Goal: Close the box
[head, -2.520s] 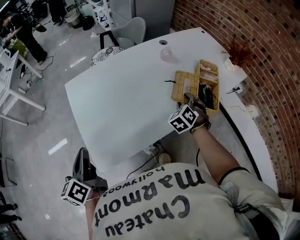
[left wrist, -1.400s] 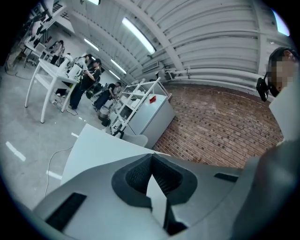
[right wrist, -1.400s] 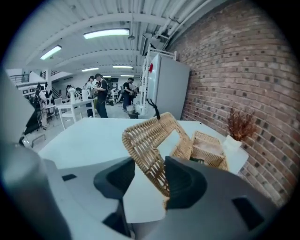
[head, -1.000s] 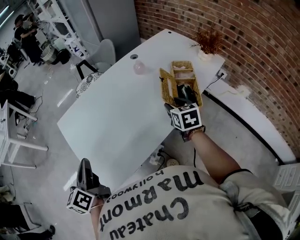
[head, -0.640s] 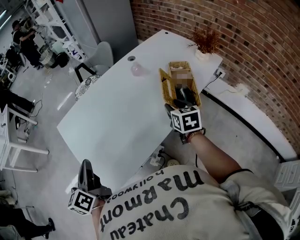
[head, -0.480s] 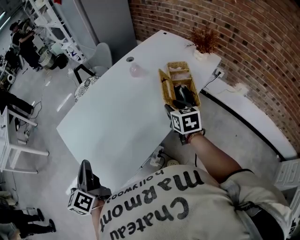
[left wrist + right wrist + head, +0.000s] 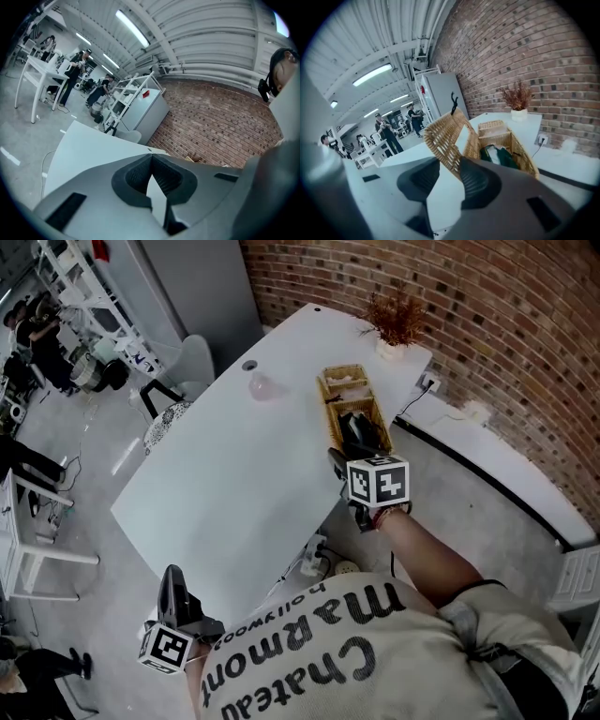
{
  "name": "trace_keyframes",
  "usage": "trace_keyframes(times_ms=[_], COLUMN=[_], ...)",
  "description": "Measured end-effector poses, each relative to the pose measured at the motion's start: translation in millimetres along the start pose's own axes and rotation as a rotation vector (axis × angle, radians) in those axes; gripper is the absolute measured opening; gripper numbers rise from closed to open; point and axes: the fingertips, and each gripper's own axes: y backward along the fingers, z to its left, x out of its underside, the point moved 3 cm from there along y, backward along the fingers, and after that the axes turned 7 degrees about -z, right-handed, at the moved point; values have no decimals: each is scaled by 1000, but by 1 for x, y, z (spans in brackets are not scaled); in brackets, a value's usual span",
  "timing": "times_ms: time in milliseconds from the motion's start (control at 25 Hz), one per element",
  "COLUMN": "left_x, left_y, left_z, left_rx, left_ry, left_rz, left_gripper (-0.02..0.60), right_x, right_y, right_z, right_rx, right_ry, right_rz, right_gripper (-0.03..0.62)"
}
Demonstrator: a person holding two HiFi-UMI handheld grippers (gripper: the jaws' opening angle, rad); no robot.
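Note:
A wicker box stands on the white table near its right edge, with dark green things inside. Its hinged lid is raised steeply on the box's left side. My right gripper reaches over the near end of the box. Its jaws are closing with the lid's lower corner between them. The lid leans against the right finger, and a gap shows on the left finger's side. My left gripper hangs low beside the table's near corner. Its fingertips meet on nothing.
A dried plant in a white pot stands at the table's far corner by the brick wall. A clear glass sits left of the box. A chair and people at workbenches are beyond the table.
The lid, which lay flat on the table left of the box, has swung up to stand steeply. My right gripper moved with it toward the box. The left gripper stayed put.

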Motion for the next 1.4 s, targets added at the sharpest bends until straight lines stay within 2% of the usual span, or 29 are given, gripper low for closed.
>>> trace_keyframes(times_ms=[160,400,840,1200,1400], left_x=[3,5,13,15,14], left_y=[-2,-4,-7,-7,-8], left_z=[-1,-1,-6,-8,-10], left_rx=[5,4,12,9,9], left_ry=[1,0,4,3,2], left_rz=[10,15,35,34,37], left_gripper=[2,2,2,2,2], right_x=[-3,-3,0,6,8], right_y=[4,9,22,23,25], right_z=[-7,-16,-51,-63,-67], right_rx=[-16,-16,95,120,140], right_ry=[-93,-168,-232,-291,-281], right_rz=[-22,-56,-71,-77,-73], right_gripper=[138,126,57,52,63])
